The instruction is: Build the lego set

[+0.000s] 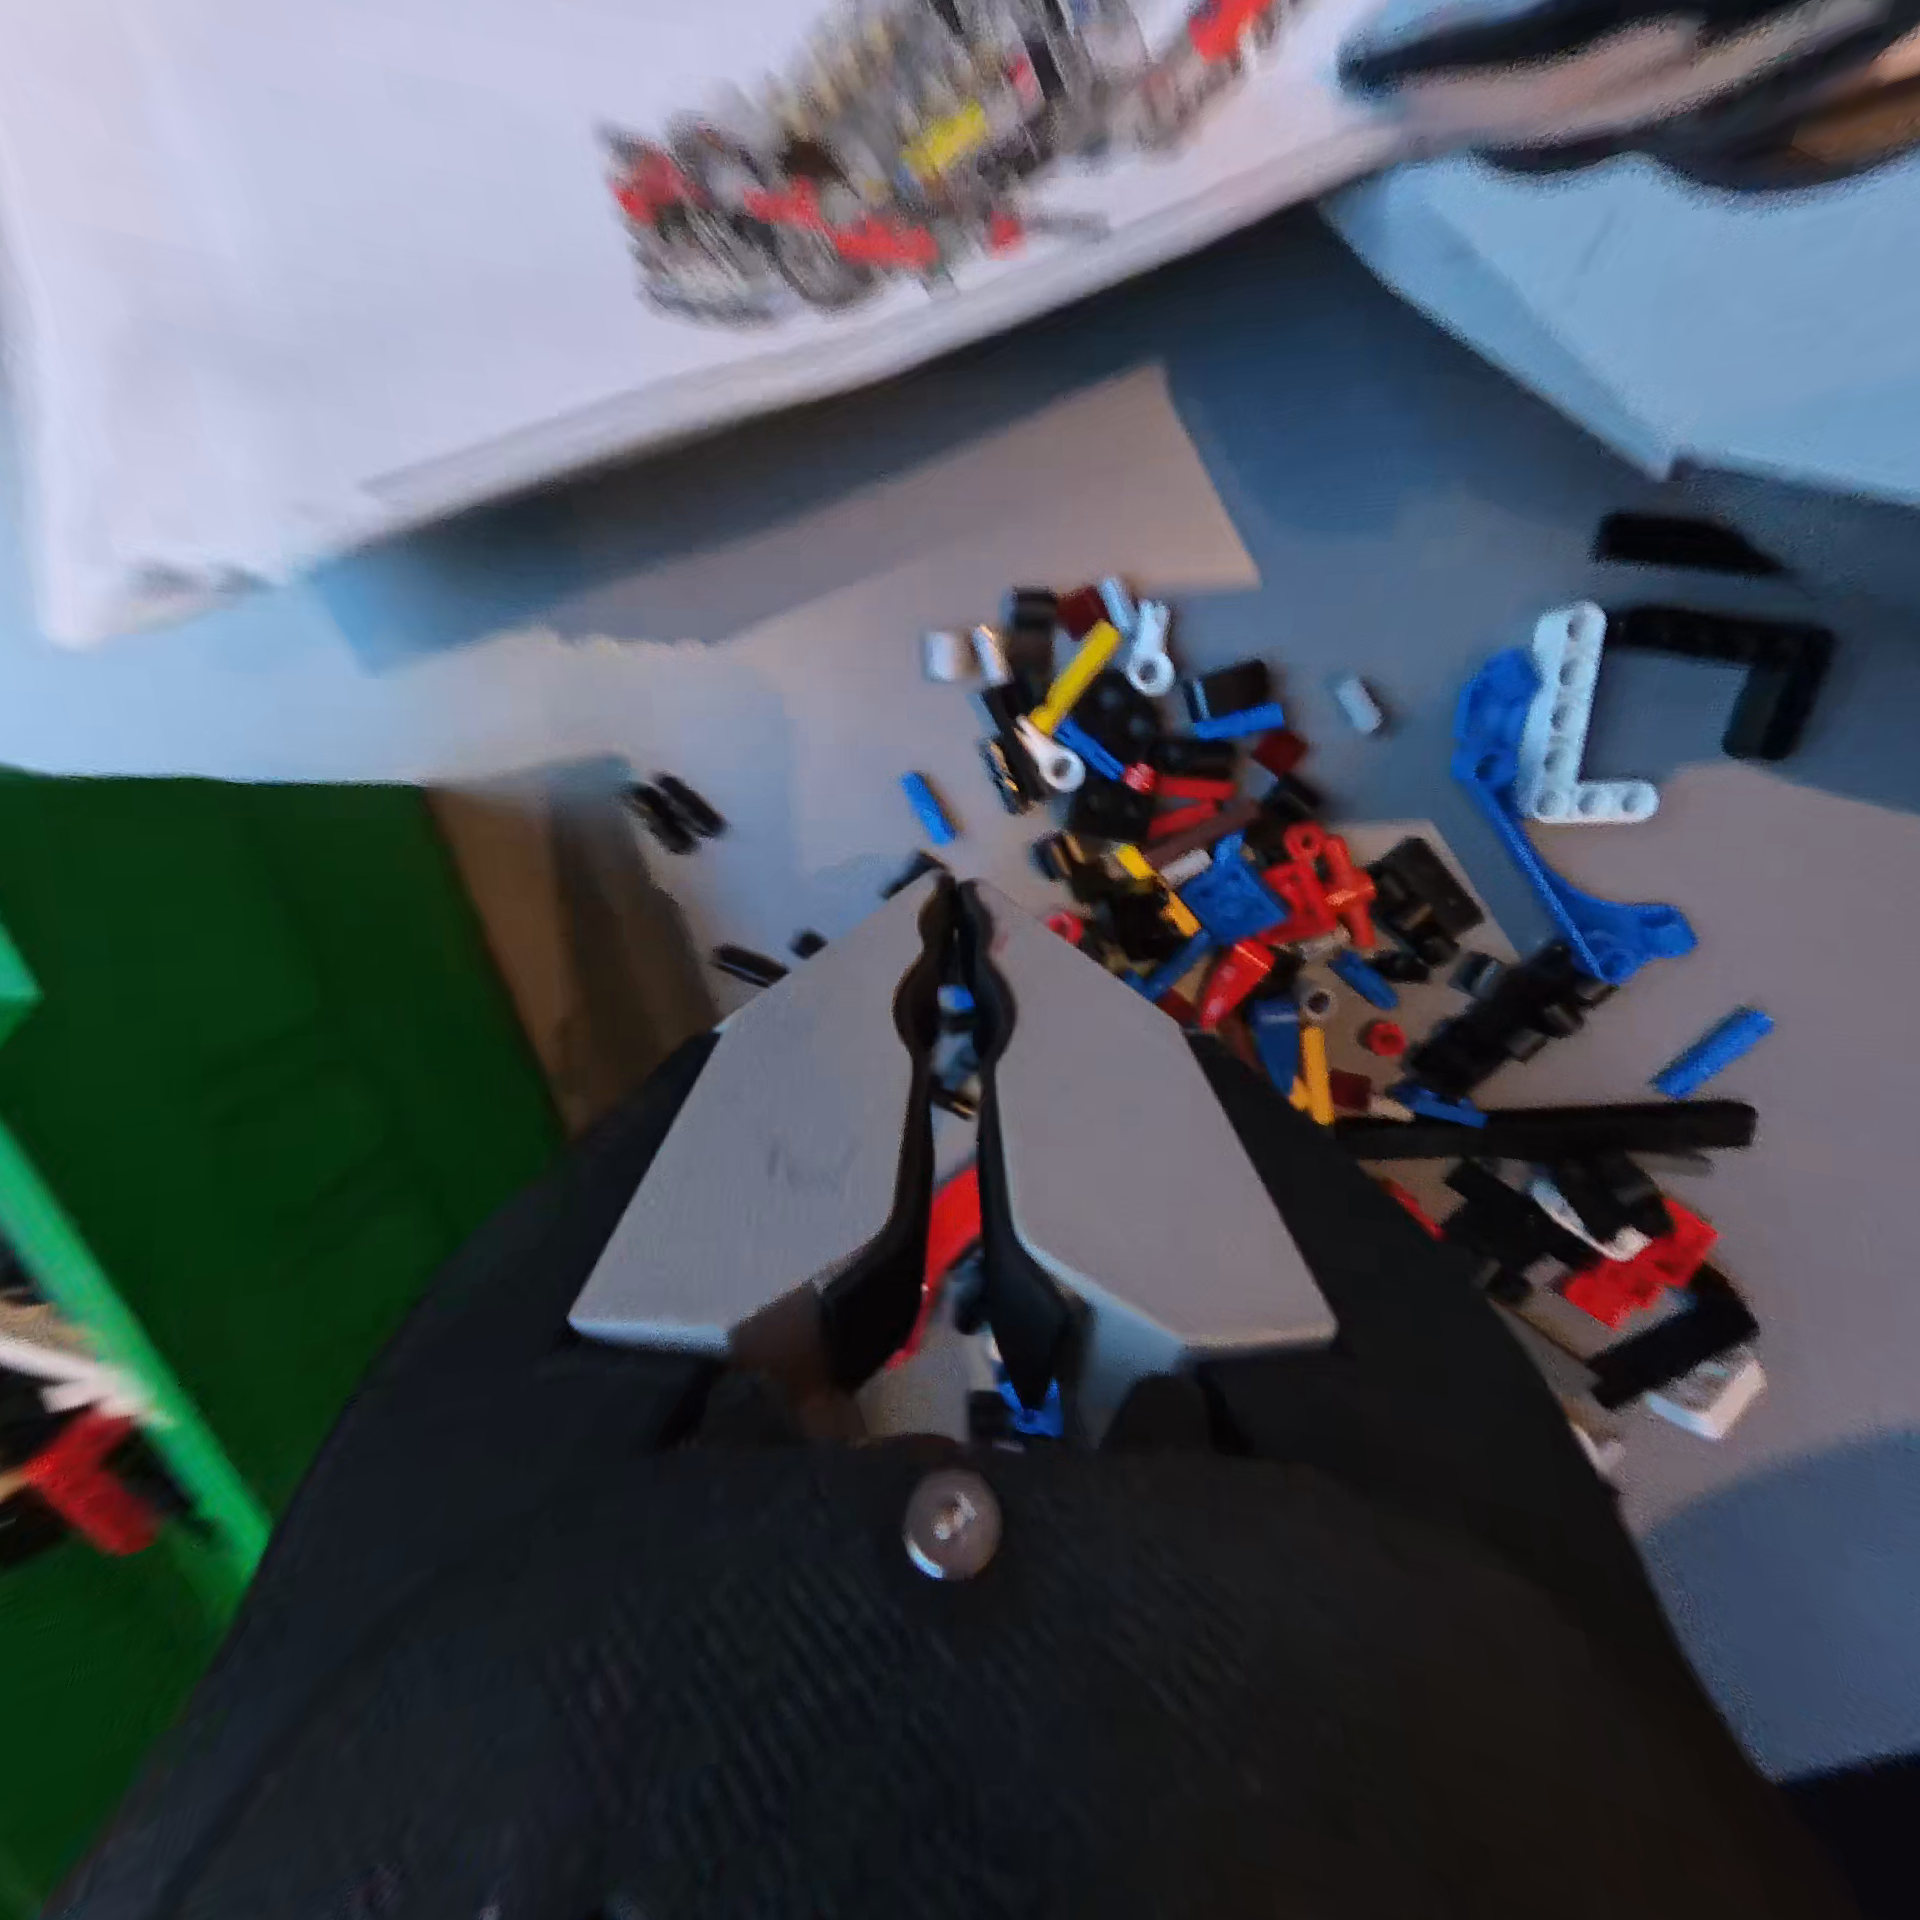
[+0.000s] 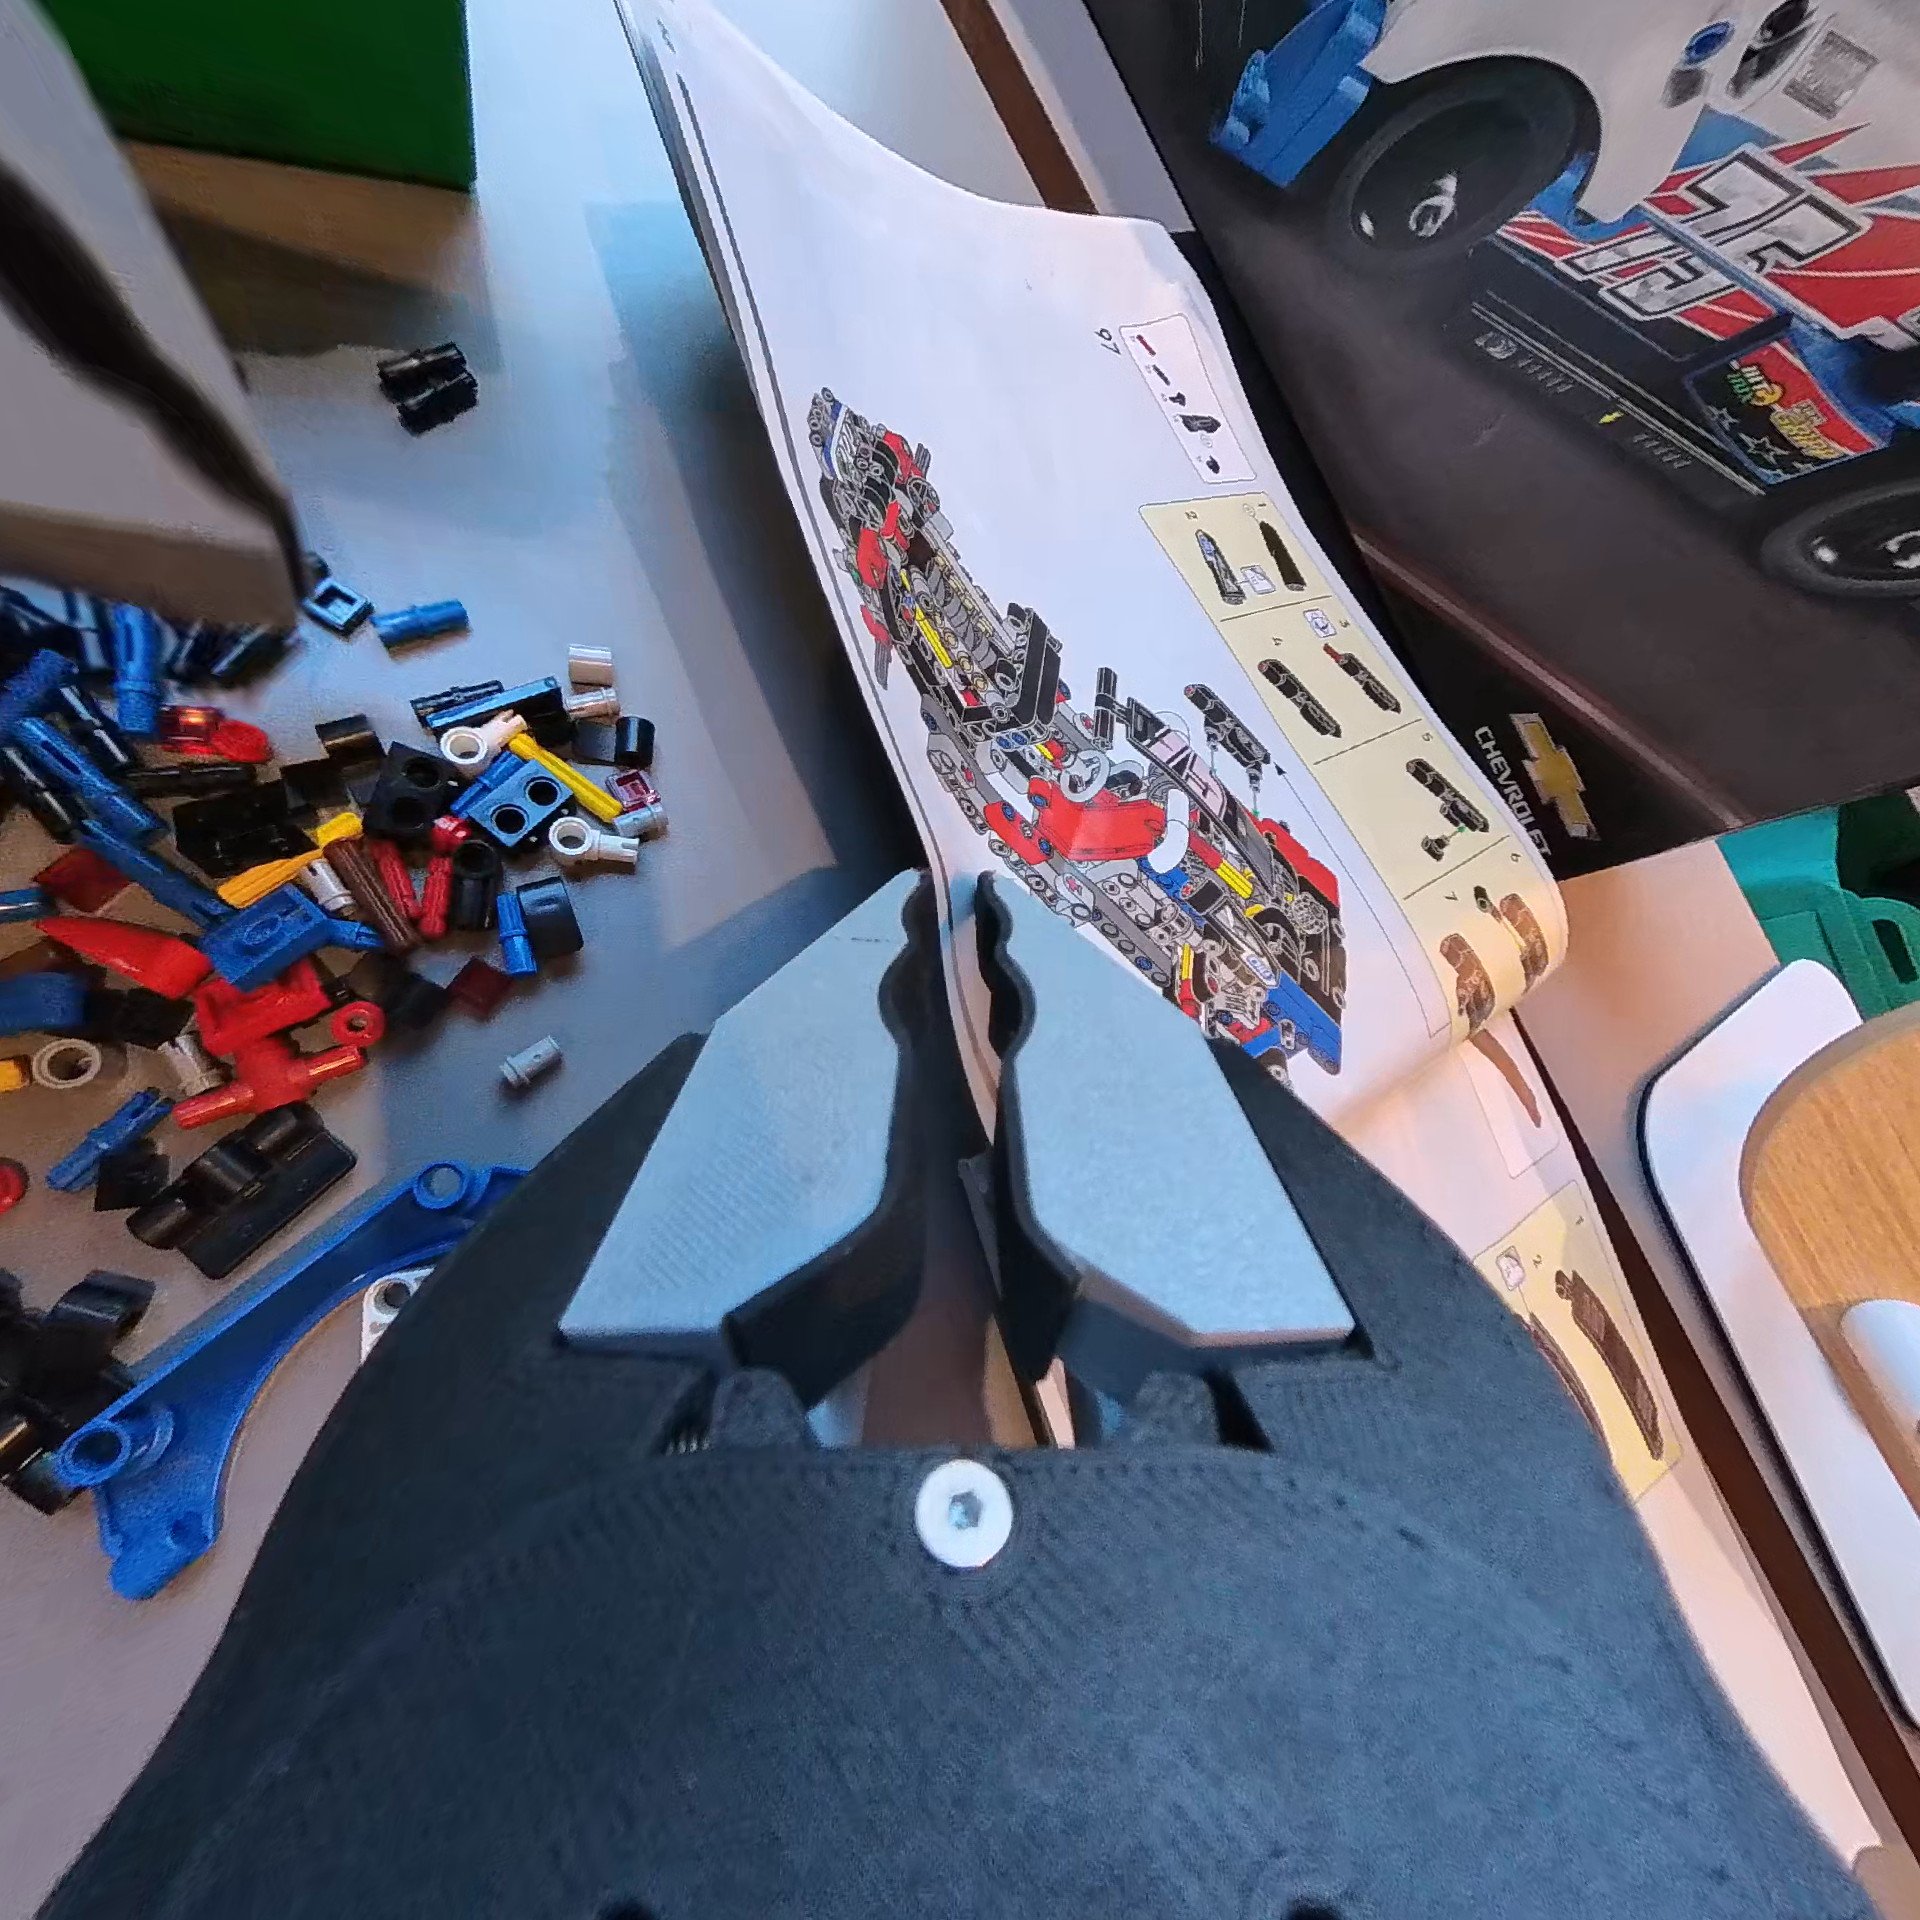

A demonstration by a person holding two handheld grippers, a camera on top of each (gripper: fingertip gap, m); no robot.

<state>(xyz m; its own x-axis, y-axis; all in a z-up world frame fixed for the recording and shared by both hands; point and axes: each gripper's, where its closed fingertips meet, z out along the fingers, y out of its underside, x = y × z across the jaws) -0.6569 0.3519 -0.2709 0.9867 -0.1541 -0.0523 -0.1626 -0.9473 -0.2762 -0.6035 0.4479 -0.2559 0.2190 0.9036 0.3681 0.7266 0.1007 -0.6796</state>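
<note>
Left tongs [image 1: 956,894] read as pressed together at the tips, nothing visibly pinched; I see the loose brick pile [image 1: 1226,883] on the grey table [image 1: 727,675] just right of and beyond them. Right wrist view: right tongs [image 2: 951,883] pinch the raised edge of the instruction booklet [image 2: 1039,499], bricks [image 2: 312,831] lying well to their left, blue curved piece [image 2: 260,1340] nearest.

The left gripper [image 1: 956,896], with grey plastic fingers and black pads, had its jaws pressed together above the grey table [image 1: 727,665]. A loose pile of mixed coloured plastic bricks [image 1: 1195,852] lay just right of its tips. A blurred white instruction booklet [image 1: 520,260] lay beyond.
</note>
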